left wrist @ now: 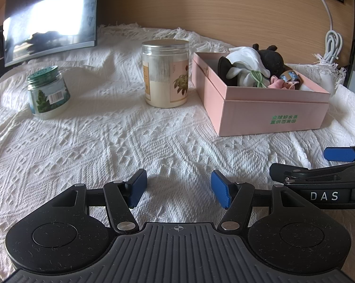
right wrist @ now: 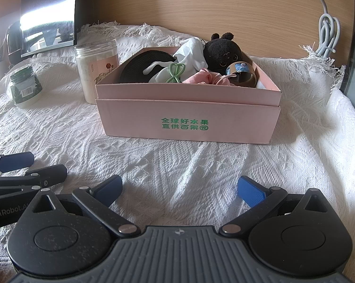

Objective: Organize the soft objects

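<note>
Soft items, plush (right wrist: 224,53), cloth (right wrist: 192,52) and scrunchie (right wrist: 202,77), sit inside box (right wrist: 187,122). Both claws, left (left wrist: 177,188) and right (right wrist: 179,191), gape wide, empty. Nothing soft visible outside; sorting appears finished.

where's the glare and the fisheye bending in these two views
Left wrist view: the monitor reflects a blown-out bright patch, and the wooden wall bows into a curve. Right wrist view: the same screen glares at upper left, sunlight streaks the white blanket, and the pink box stays sharp.
</note>
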Demonstrator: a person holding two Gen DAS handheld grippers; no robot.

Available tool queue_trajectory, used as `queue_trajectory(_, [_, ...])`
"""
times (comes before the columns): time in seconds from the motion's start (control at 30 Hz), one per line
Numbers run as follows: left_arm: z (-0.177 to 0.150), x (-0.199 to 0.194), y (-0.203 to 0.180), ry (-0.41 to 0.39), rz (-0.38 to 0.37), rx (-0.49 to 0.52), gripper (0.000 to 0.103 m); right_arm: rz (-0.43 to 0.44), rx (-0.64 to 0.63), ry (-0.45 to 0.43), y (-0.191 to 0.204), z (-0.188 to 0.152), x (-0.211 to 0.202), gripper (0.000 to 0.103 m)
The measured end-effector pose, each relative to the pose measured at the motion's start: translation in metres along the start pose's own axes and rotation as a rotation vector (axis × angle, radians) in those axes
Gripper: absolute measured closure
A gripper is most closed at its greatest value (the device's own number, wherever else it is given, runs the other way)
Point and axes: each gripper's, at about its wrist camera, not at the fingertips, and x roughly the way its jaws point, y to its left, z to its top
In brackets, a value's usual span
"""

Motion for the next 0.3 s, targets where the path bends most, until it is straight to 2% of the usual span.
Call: queue_trajectory(0.3, [0.0005,0.0001,0.0008,0.002,-0.005,0.000,0.037,0.000,0.000,0.000,0.0000,0.0000,0.0000,0.000])
